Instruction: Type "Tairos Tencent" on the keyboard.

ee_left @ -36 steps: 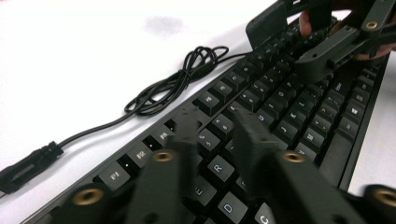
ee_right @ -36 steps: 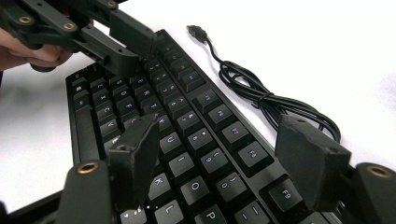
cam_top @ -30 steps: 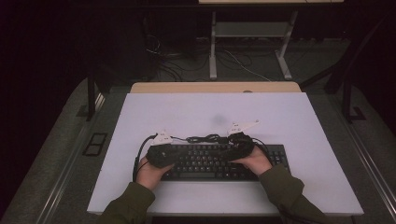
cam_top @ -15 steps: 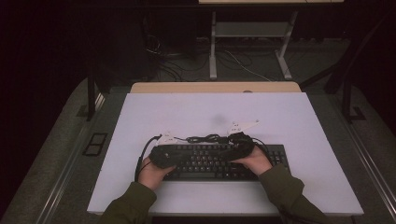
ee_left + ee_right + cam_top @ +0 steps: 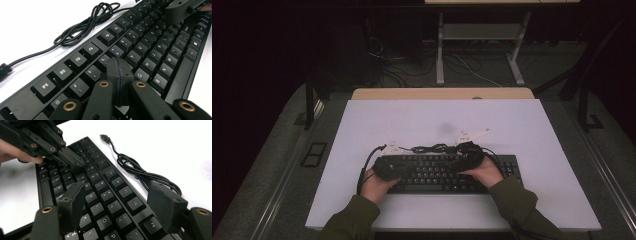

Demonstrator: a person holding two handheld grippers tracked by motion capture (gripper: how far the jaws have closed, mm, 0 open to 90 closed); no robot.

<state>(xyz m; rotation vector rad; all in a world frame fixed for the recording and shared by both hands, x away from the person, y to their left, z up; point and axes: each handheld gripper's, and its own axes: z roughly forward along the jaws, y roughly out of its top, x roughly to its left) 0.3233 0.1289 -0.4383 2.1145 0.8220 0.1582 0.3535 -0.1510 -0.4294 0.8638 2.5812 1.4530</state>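
While above keyboard (image 5: 447,172): closed left jaws.

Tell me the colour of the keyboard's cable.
Black; the cable shows best in the left gripper view.

Keyboard (image 5: 447,172) on table (image 5: 532,125) — cable (image 5: 432,148) behind it.

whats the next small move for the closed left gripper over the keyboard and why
Probably a short press straight down: the left gripper is shut, its tip hovering just above the keyboard near the T and G keys, while the right gripper waits open.
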